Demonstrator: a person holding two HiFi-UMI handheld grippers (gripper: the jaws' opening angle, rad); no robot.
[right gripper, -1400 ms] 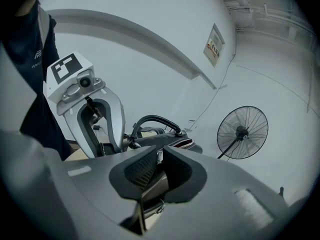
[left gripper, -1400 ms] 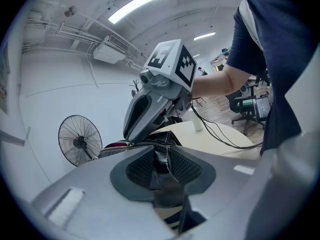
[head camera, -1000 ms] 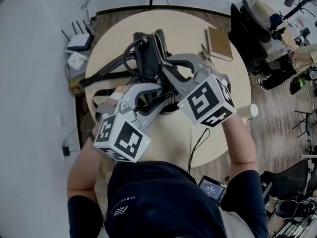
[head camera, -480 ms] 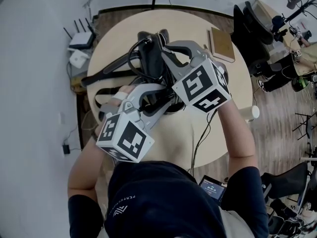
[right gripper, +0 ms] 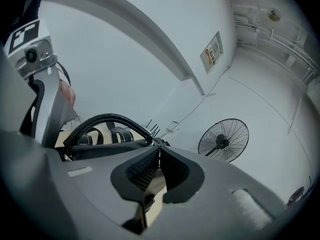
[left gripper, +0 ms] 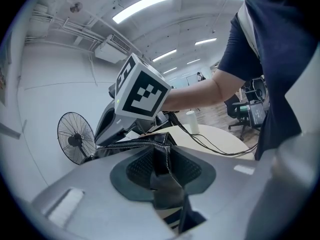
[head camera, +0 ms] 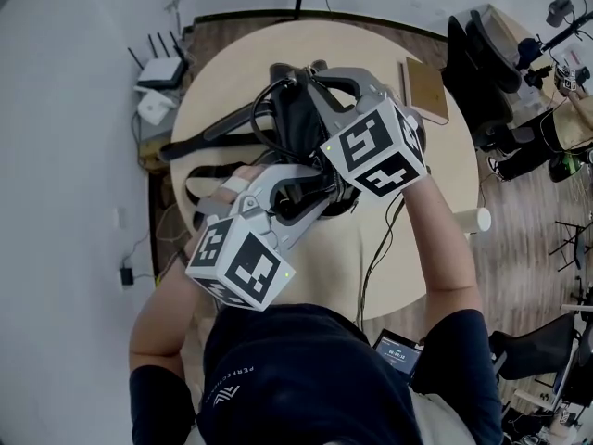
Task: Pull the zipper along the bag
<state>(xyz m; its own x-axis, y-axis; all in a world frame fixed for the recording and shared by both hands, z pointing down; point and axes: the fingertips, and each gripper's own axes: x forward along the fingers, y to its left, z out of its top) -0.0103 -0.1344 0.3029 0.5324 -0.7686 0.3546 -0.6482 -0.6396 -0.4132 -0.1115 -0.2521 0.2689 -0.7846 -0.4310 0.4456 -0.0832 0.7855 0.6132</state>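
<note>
A black bag (head camera: 295, 123) with straps lies on a round beige table (head camera: 222, 72). My left gripper (head camera: 320, 191) holds the bag's near end; in the left gripper view its jaws (left gripper: 161, 153) are shut on a fold of the black fabric (left gripper: 167, 184). My right gripper (head camera: 309, 75) reaches over the bag to its far end. Its jaws (right gripper: 159, 154) have just been closing and now meet at the bag's top seam beside the curved handle (right gripper: 107, 120), with a small dark zipper pull (right gripper: 145, 200) between the pads.
A brown notebook (head camera: 426, 89) lies at the table's far right and a white cup (head camera: 474, 219) at its right edge. A thin cable (head camera: 380, 248) runs across the table toward me. Routers (head camera: 159, 72) sit off the left, a black chair (head camera: 482, 72) off the right.
My right gripper has slid along the bag toward its far end and its jaws have drawn together. The left gripper has kept its hold in place.
</note>
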